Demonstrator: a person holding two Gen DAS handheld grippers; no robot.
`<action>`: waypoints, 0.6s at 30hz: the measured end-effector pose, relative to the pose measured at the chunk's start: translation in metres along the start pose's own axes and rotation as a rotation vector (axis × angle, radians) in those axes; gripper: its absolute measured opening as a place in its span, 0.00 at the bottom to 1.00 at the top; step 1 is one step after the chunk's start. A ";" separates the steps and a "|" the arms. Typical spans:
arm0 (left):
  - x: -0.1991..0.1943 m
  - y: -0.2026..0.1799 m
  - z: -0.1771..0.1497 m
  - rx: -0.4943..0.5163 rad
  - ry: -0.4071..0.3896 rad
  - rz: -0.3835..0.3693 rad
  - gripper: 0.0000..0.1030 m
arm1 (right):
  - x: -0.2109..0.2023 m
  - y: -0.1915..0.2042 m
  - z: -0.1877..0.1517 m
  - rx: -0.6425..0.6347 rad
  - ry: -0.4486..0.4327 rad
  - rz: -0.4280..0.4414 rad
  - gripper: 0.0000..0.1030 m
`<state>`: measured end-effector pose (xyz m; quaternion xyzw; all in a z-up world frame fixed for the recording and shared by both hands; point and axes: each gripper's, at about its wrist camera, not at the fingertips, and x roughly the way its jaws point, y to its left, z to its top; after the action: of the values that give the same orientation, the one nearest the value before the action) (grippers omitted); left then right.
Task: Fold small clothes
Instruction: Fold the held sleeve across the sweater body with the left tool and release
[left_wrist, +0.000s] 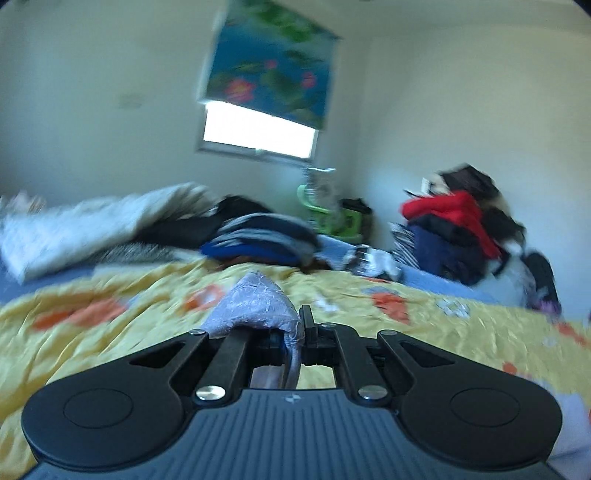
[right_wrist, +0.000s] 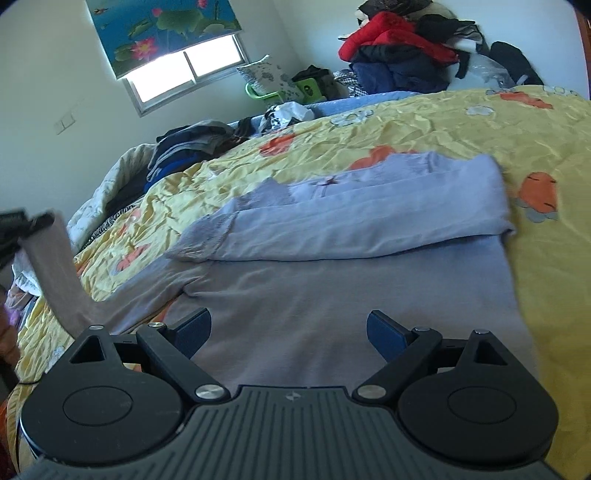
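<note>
Bed with a creased yellow bedspread (right_wrist: 424, 125) printed with orange and white flowers; a lavender top (right_wrist: 332, 266) lies on its near part, upper portion folded over; left gripper (left_wrist: 295, 328), fingers clamped on the top's lace-edged sleeve cuff (left_wrist: 258, 302), holds it above the bed; right gripper (right_wrist: 288, 332), fingers apart, hovers over the top's body; far wall: window (right_wrist: 184, 70) under a lotus-print blind (right_wrist: 162, 29); clothes pile (right_wrist: 399, 55) at far right.

Pale walls (right_wrist: 44, 66) are being lit by daylight entering through a window (right_wrist: 184, 70), upper left of the right wrist view, half covered by a lotus-printed blind (right_wrist: 159, 26). The bed is being covered by a yellow flowered bedspread (right_wrist: 424, 122).
</note>
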<state>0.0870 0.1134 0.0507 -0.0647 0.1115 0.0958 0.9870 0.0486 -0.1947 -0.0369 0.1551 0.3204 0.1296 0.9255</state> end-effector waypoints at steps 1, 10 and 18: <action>0.004 -0.013 0.000 0.027 0.007 -0.024 0.06 | -0.001 -0.004 0.000 0.007 -0.001 -0.002 0.90; 0.049 -0.106 -0.005 0.129 0.072 -0.113 0.06 | -0.014 -0.043 -0.001 0.083 -0.034 -0.032 0.91; 0.063 -0.189 -0.015 0.189 0.109 -0.214 0.06 | -0.026 -0.065 -0.005 0.123 -0.064 -0.039 0.91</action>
<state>0.1826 -0.0615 0.0418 0.0117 0.1657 -0.0247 0.9858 0.0351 -0.2625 -0.0503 0.2095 0.3010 0.0866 0.9263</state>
